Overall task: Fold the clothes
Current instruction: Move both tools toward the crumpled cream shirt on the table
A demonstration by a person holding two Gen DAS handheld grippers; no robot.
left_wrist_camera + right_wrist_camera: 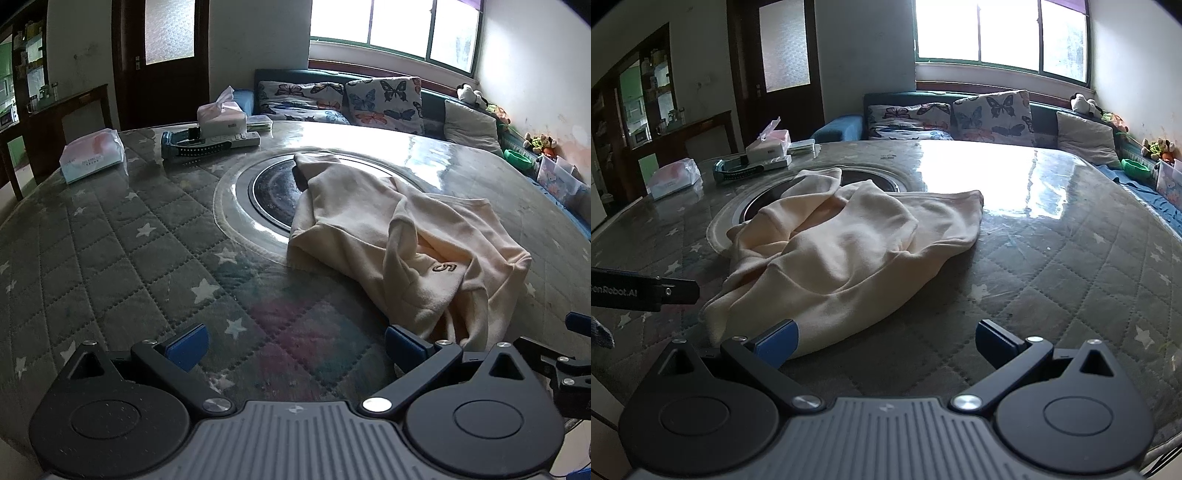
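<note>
A cream garment (399, 243) lies crumpled on the round table, partly over the dark centre disc (275, 195); a stitched "5" mark shows on it. In the right wrist view the garment (842, 254) lies ahead and to the left. My left gripper (295, 345) is open and empty, low over the table, with the garment just beyond its right finger. My right gripper (886, 343) is open and empty, its left finger (779, 341) at the garment's near hem. The left gripper's body (642, 290) shows at the left edge of the right wrist view.
The table (110, 258) has a grey quilted star cover under clear plastic. At its far left are tissue packs (92, 155), a tissue box (221, 118), a remote and a watch (199, 146). A sofa with butterfly cushions (384, 99) stands behind, toys (543, 142) at right.
</note>
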